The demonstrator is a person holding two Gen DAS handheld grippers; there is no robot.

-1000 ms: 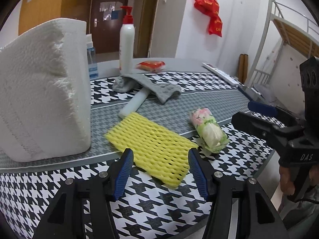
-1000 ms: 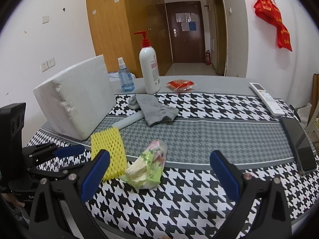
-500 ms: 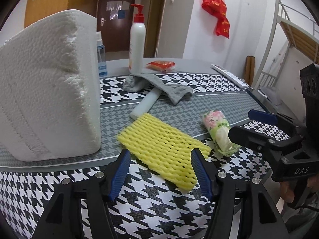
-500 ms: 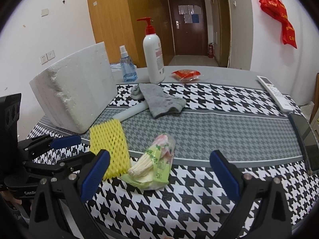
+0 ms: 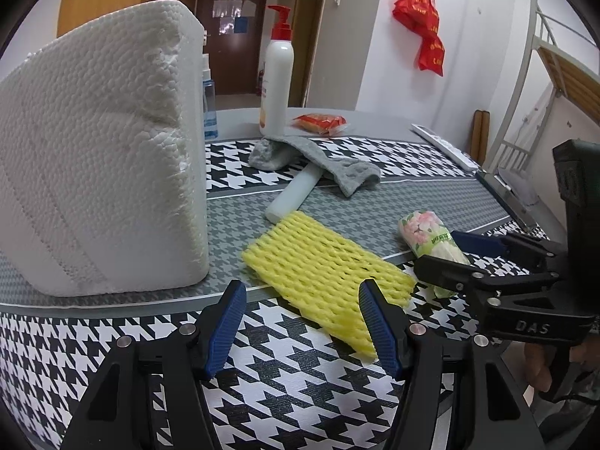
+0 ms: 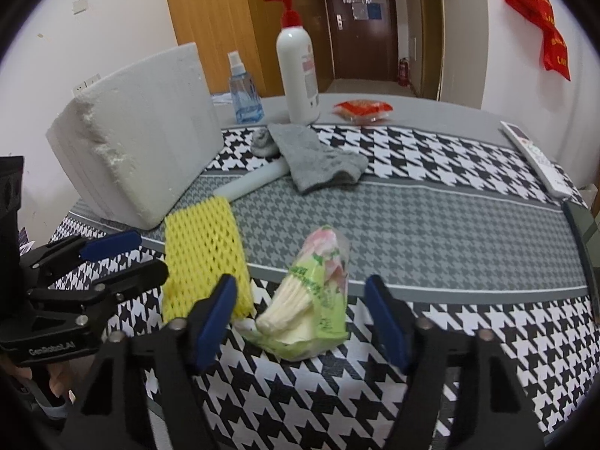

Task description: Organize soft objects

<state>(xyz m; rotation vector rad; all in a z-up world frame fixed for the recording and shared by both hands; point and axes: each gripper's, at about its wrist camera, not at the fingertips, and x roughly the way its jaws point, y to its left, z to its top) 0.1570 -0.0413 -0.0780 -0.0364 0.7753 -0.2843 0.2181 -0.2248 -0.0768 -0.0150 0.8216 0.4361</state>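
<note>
A yellow foam net (image 5: 322, 273) lies flat near the table's front edge; it also shows in the right wrist view (image 6: 204, 251). My left gripper (image 5: 303, 328) is open, its blue pads straddling the net's near end just above the cloth. A green and pink plastic packet (image 6: 311, 300) lies right of the net, seen also in the left wrist view (image 5: 431, 238). My right gripper (image 6: 302, 326) is open with the packet's near end between its jaws. A grey cloth (image 6: 318, 157) lies over a white tube (image 6: 255, 182) further back.
A big white foam block (image 5: 101, 150) stands at the left. A pump bottle (image 6: 298, 71), a blue spray bottle (image 6: 243, 92) and a red packet (image 6: 362, 108) stand at the back. A remote (image 6: 540, 161) and a phone (image 6: 585, 225) lie at the right edge.
Both grippers have moved forward and down toward the table. The right jaws have narrowed and now flank the packet. The left jaws now reach the net's near end.
</note>
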